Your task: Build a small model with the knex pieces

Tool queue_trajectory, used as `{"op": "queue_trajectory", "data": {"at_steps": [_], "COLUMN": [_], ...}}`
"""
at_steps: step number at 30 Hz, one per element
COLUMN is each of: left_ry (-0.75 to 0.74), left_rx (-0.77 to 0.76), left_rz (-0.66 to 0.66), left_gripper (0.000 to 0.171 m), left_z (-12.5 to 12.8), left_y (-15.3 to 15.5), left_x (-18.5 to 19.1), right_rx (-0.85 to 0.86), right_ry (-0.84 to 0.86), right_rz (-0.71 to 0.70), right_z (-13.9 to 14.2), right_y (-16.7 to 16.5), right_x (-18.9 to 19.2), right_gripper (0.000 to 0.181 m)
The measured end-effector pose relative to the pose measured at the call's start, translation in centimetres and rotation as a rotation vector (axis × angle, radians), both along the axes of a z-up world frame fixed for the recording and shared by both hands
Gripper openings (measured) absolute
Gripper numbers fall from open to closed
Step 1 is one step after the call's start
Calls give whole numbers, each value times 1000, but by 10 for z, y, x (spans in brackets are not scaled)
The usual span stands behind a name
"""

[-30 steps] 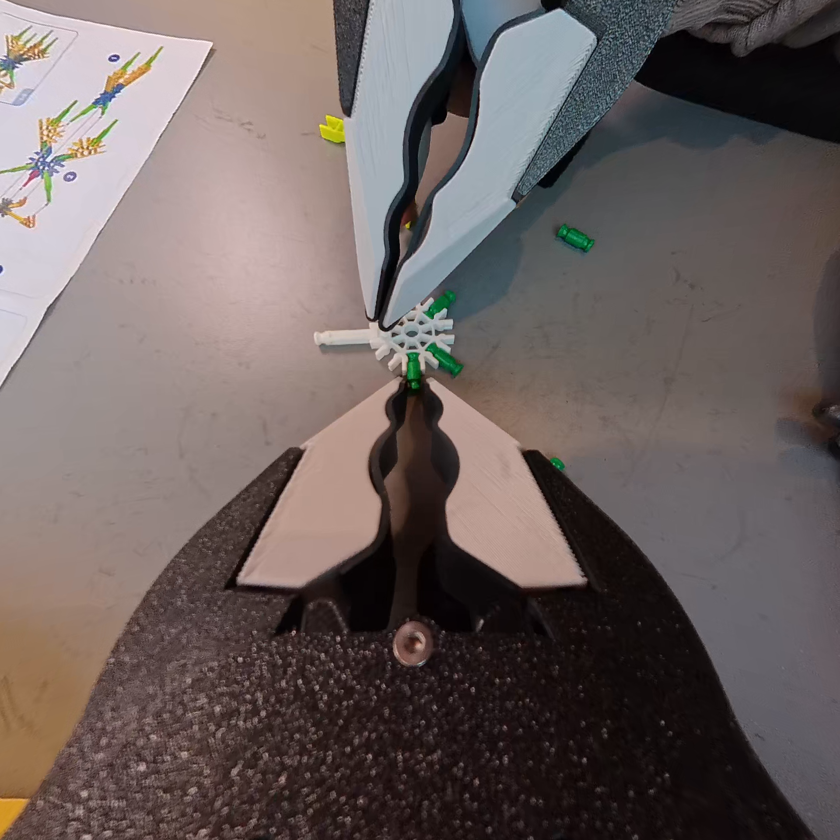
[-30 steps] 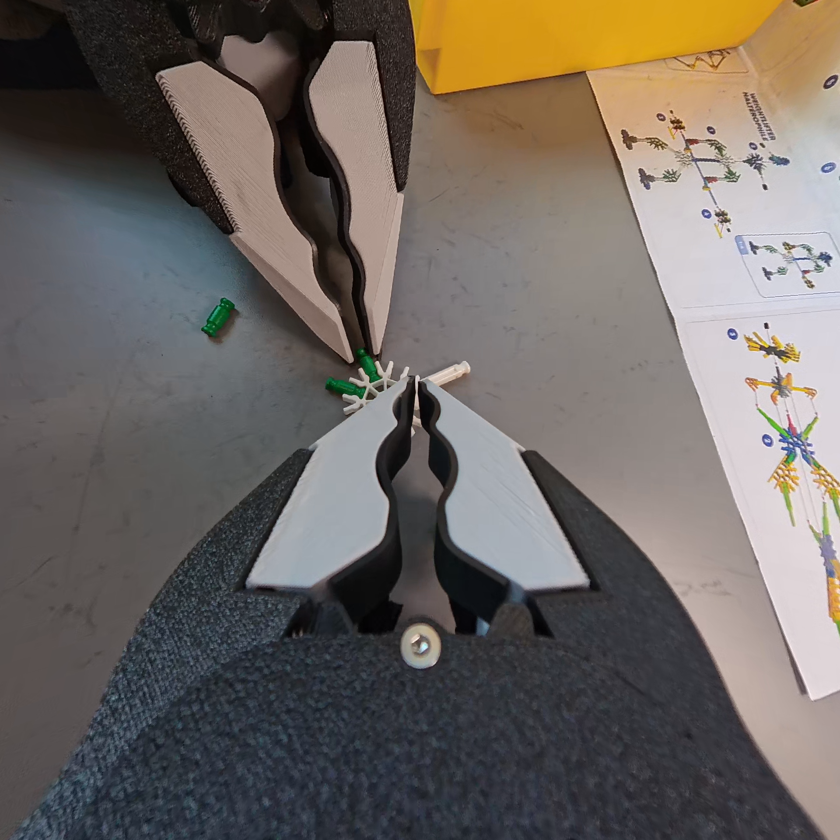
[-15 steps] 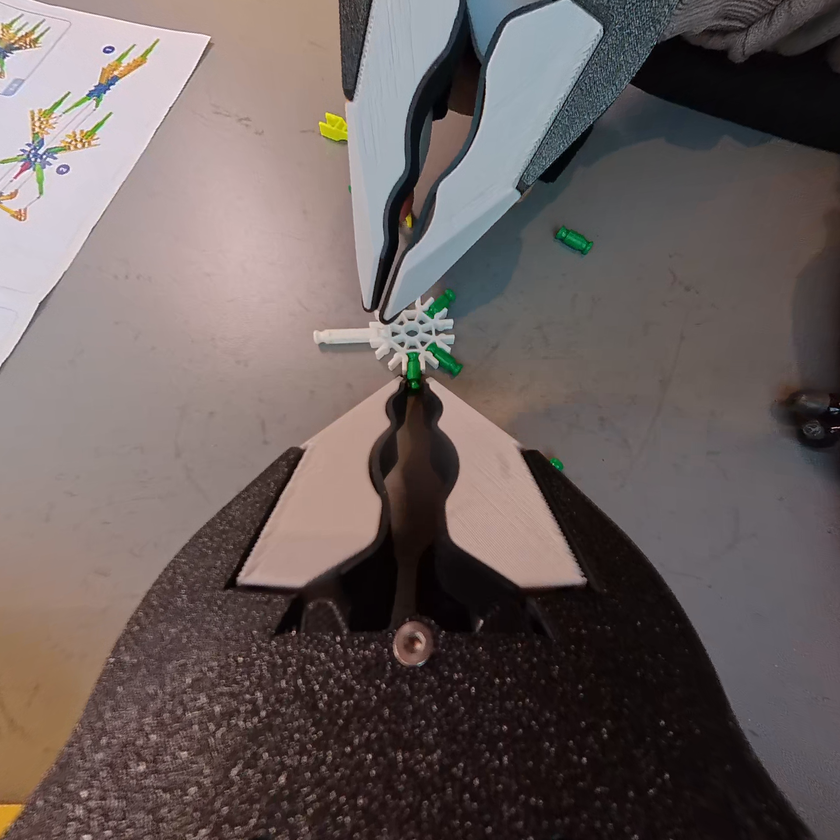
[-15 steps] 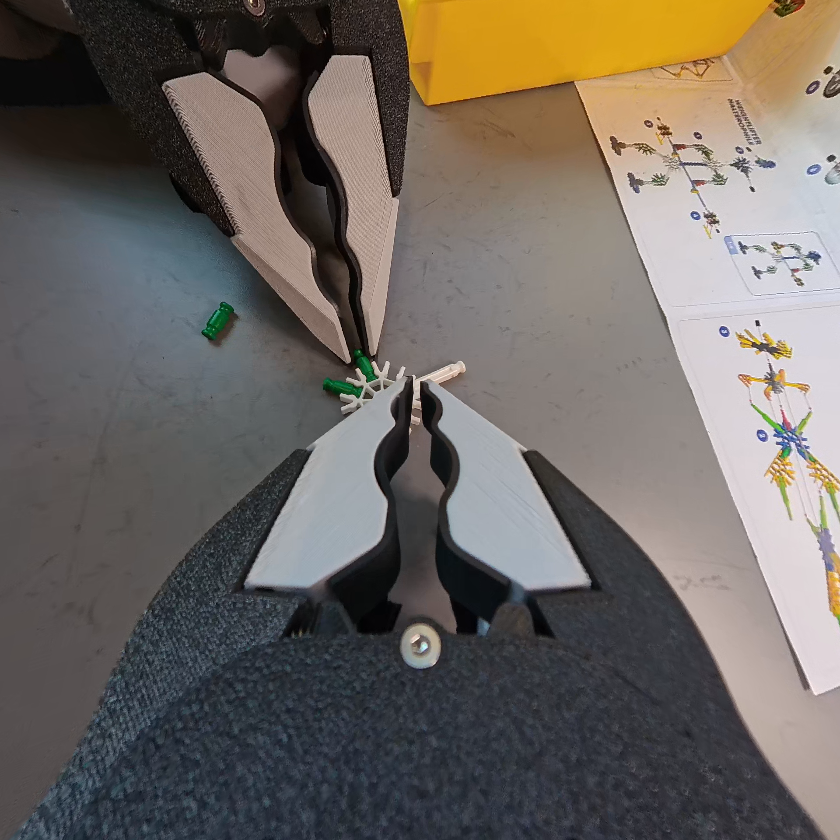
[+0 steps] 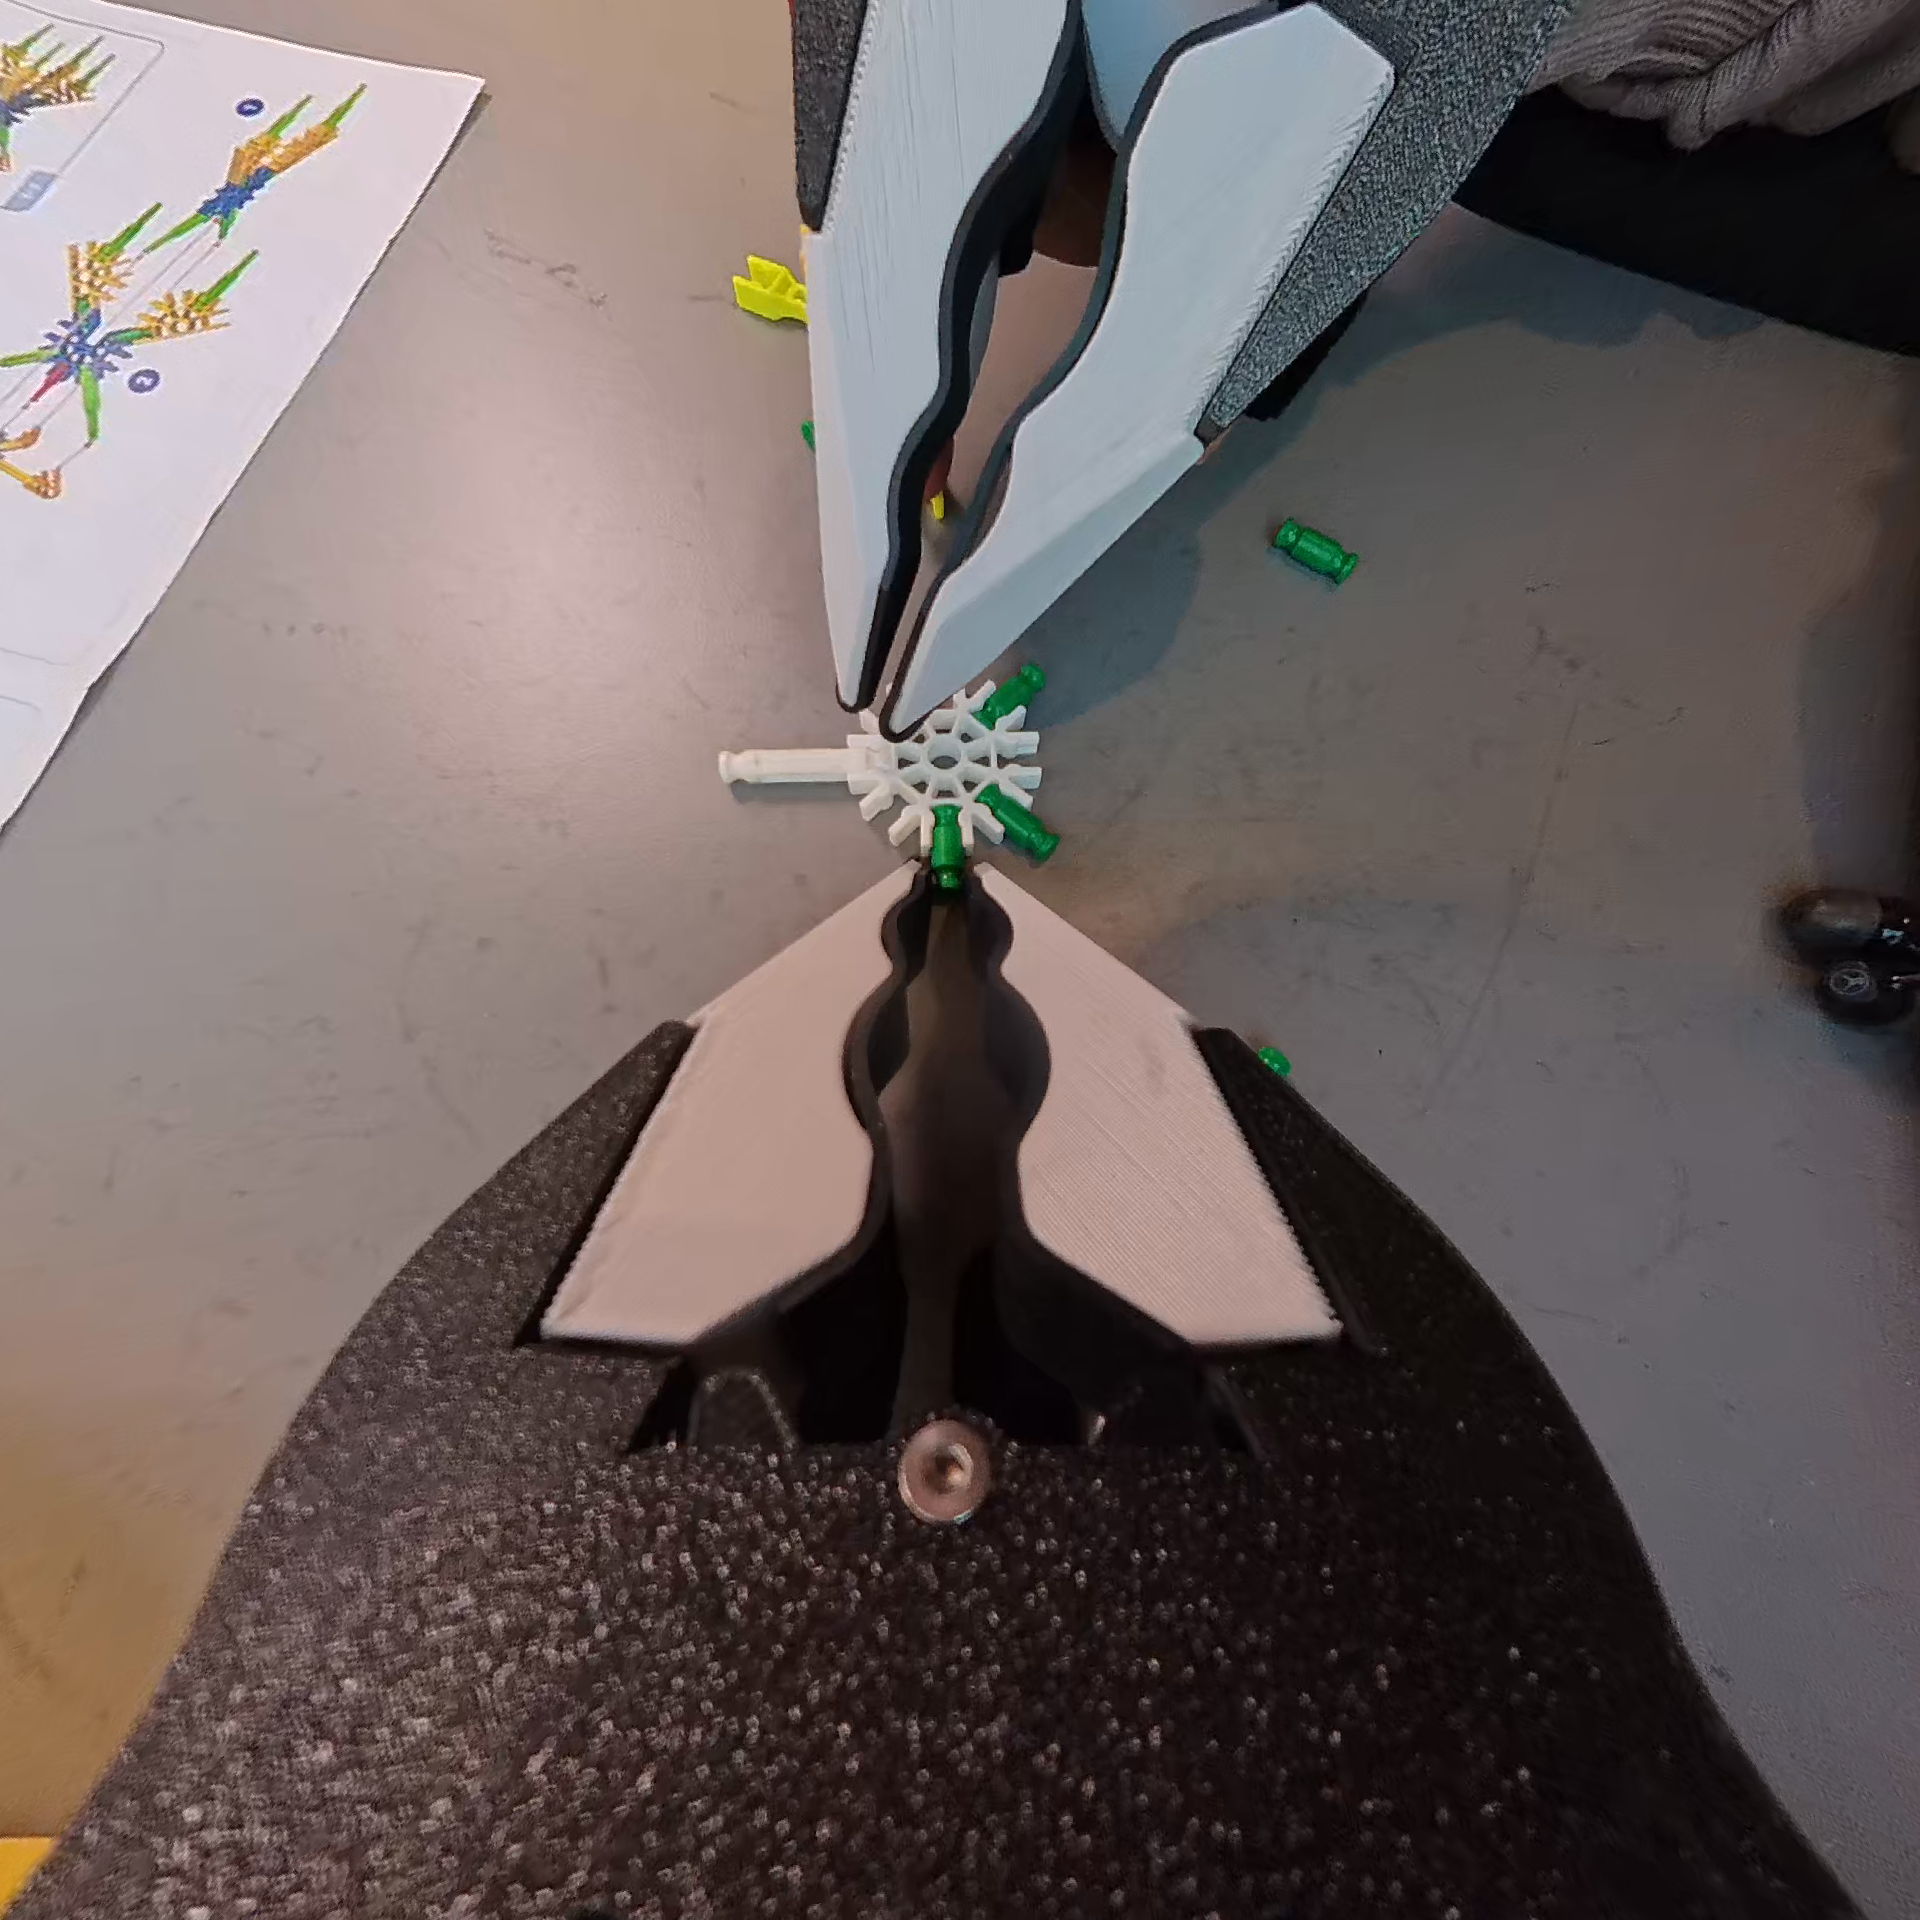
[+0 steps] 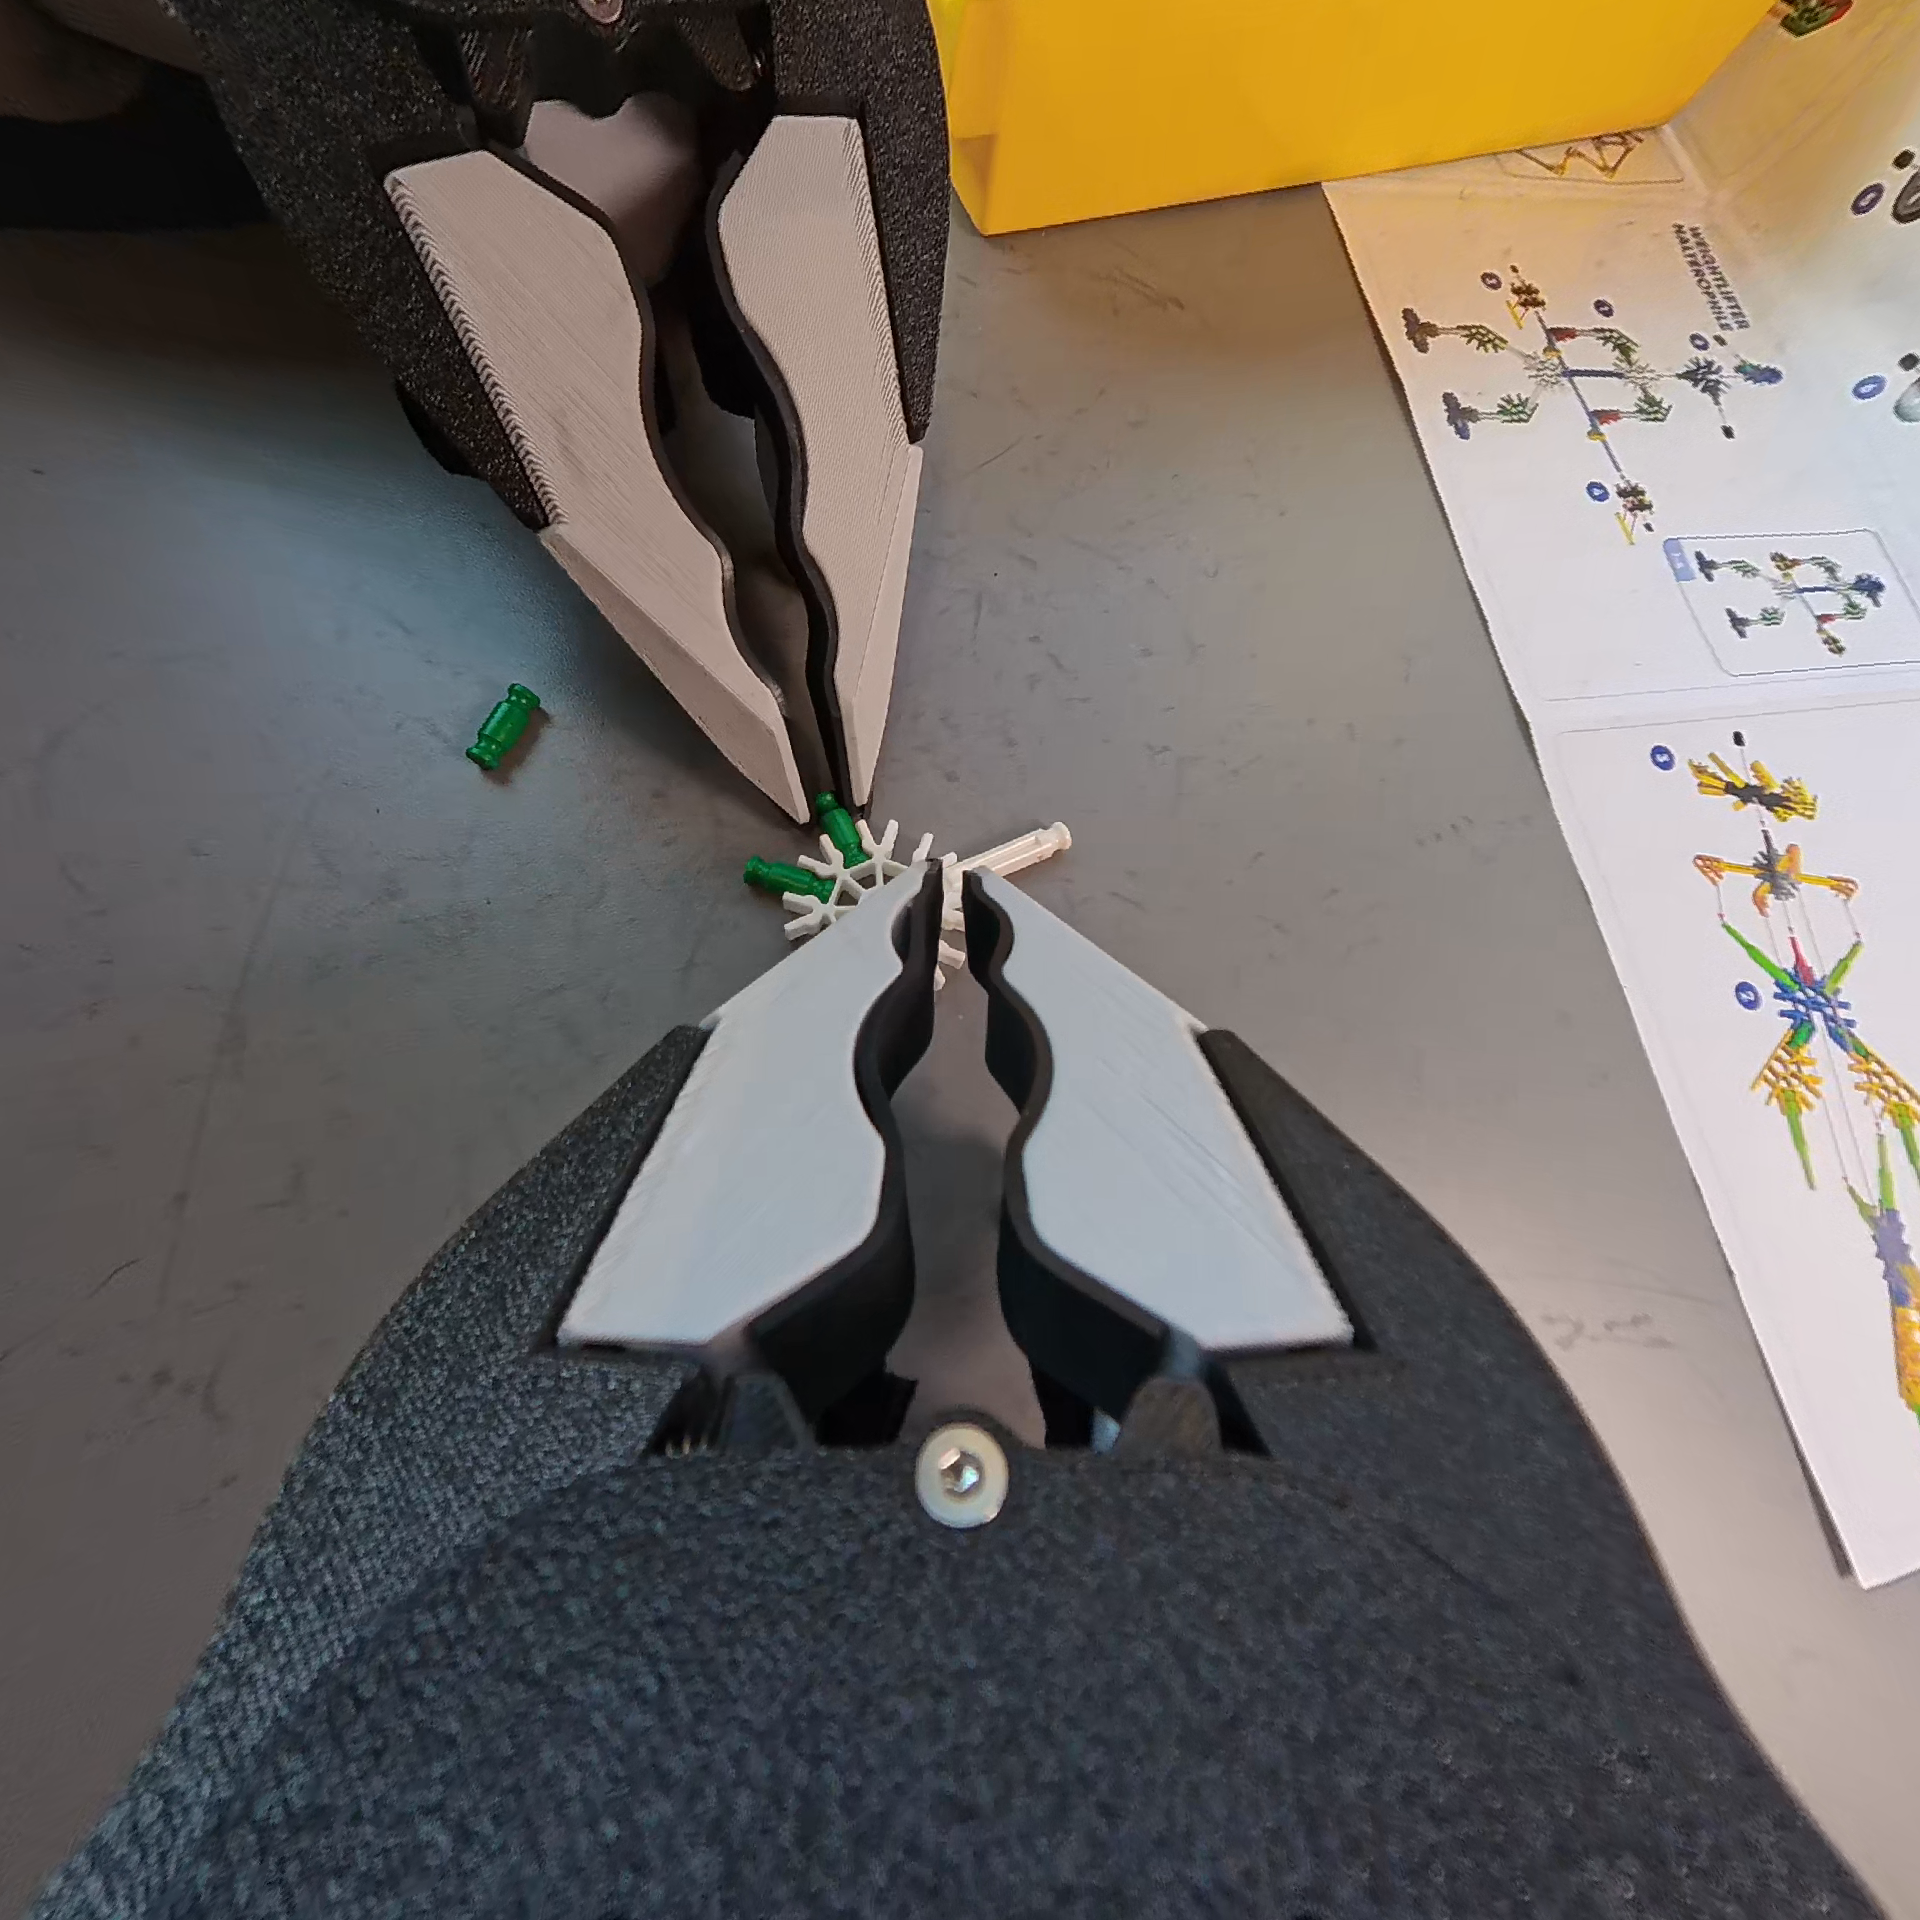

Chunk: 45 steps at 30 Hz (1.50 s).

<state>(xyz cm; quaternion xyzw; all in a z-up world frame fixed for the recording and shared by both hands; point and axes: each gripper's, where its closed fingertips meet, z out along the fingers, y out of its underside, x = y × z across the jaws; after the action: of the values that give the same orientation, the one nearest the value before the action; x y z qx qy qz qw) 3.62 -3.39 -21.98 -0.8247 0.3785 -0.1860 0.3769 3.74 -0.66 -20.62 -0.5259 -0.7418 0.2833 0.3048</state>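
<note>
Left wrist view: the left gripper (image 5: 948, 878), black-bodied with grey fingers, has its tips pinched on a short green plastic rod (image 5: 947, 844) plugged into the near edge of a white snowflake-shaped plastic connector (image 5: 943, 769).
Connector: it lies flat on the grey tabletop (image 5: 416, 727); a white plastic rod (image 5: 781, 767) sticks out to its left, and two more green rods (image 5: 1016, 823) sit in its right side.
Right gripper, seen from the left: the right gripper (image 5: 876, 712) reaches in from the top, its tips at the connector's far-left edge.
Right wrist view: the right gripper (image 6: 951, 883) shows a narrow gap between its tips, which hang over the connector (image 6: 847, 883); whether they grip a spoke cannot be told.
Left gripper, seen from the right: the left gripper (image 6: 831, 805) pinches a green rod (image 6: 834, 828).
Surroundings: a loose green rod (image 6: 504, 727) lies apart on the table; a yellow box (image 6: 1299, 94) stands behind; a white printed instruction sheet (image 6: 1662, 675) lies to the right; a small yellow plastic piece (image 5: 767, 291) lies beyond.
</note>
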Motion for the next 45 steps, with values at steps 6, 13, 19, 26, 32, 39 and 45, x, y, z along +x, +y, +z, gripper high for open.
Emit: {"op": "queue_trajectory", "data": {"at_steps": [6,13,19,26,32,39,45], "left_ry": [-1,0,-2,1,-4,-3,-10], "left_rx": [-1,-1,-4,1,-5,-6,-6], "left_rz": [2,2,3,0,-73,-120,-128], "left_gripper": [6,6,6,6,9,10,11], "left_z": [0,0,0,0,0,0,1], "left_y": [0,0,0,-1,-12,-19,-20], "left_x": [0,-1,-1,-1,6,14,15], "right_rx": [-5,-33,-47,-71,0,-5,0], "right_ry": [7,32,20,-52,-151,-124,-122], "right_rz": [-9,-77,-84,25,122,87,86], "right_z": [2,10,10,4,-12,-10,-12], "right_y": [3,20,25,7,-12,-4,-3], "right_x": [2,8,13,25,33,30,29], "right_gripper": [2,3,7,16,16,11,10]}}
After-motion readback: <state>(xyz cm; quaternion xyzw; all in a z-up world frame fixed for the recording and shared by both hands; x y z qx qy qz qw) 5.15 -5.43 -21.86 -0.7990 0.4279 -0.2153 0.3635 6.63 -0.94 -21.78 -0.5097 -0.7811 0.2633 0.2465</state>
